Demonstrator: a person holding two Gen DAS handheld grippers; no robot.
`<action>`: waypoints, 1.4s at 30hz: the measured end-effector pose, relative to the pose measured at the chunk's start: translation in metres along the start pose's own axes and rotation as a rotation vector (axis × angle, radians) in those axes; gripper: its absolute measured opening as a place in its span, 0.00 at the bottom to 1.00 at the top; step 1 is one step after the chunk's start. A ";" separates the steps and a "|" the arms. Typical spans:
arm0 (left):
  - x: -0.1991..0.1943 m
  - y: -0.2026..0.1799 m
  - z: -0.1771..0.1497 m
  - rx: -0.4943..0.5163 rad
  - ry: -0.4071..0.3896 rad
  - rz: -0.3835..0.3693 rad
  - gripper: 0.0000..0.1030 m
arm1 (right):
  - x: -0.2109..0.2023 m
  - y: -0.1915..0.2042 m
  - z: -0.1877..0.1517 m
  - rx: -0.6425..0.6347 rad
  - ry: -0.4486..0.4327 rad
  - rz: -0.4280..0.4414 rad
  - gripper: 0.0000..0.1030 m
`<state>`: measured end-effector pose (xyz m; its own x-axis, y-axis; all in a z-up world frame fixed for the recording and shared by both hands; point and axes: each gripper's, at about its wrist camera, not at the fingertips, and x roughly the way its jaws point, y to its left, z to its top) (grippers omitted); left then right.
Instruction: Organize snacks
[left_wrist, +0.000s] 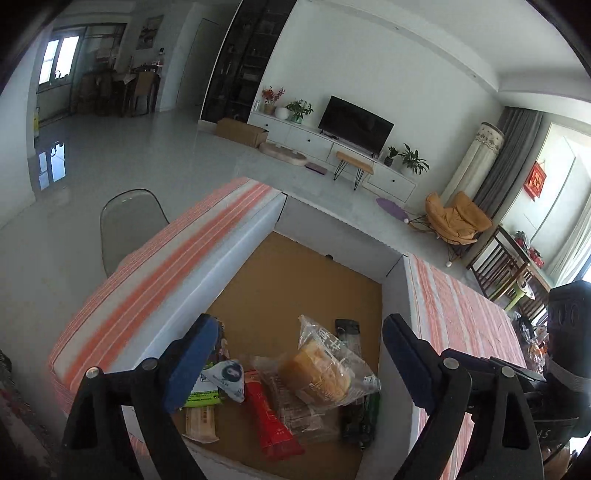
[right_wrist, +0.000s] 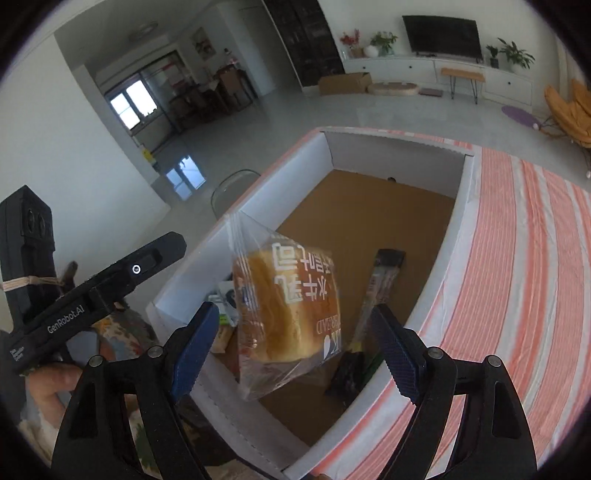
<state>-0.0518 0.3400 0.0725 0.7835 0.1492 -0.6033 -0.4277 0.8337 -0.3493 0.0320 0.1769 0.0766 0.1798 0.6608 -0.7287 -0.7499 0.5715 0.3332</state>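
Observation:
A white box (left_wrist: 207, 280) with a brown cardboard floor sits on the striped table and holds several snacks. A bagged bread bun (left_wrist: 325, 369) lies on top of the pile, also seen in the right wrist view (right_wrist: 284, 314). Beside it are a red packet (left_wrist: 269, 417), a white pouch (left_wrist: 229, 376), a biscuit pack (left_wrist: 199, 421) and dark packets (left_wrist: 354, 417). My left gripper (left_wrist: 299, 362) is open and empty above the box's near end. My right gripper (right_wrist: 295, 343) is open, its fingers either side of the bun bag, apart from it.
The table has an orange-and-white striped cloth (right_wrist: 524, 280). A clear chair (left_wrist: 129, 221) stands beyond the table's left side. More snack bags (left_wrist: 535, 343) lie at the right edge. The left gripper's body (right_wrist: 92, 295) shows at the right view's left.

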 end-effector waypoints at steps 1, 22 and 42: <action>0.002 0.002 -0.002 0.005 0.004 -0.002 0.93 | 0.004 0.003 0.001 -0.018 0.005 -0.012 0.84; -0.094 -0.107 -0.023 0.235 0.054 -0.059 1.00 | -0.059 -0.033 -0.024 0.109 -0.074 -0.250 0.84; -0.045 -0.074 -0.057 0.375 -0.078 0.446 1.00 | -0.051 0.008 -0.037 0.061 -0.071 -0.297 0.84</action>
<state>-0.0817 0.2414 0.0844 0.6013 0.5554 -0.5744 -0.5461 0.8104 0.2121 -0.0072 0.1298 0.0942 0.4311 0.4915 -0.7567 -0.6184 0.7716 0.1489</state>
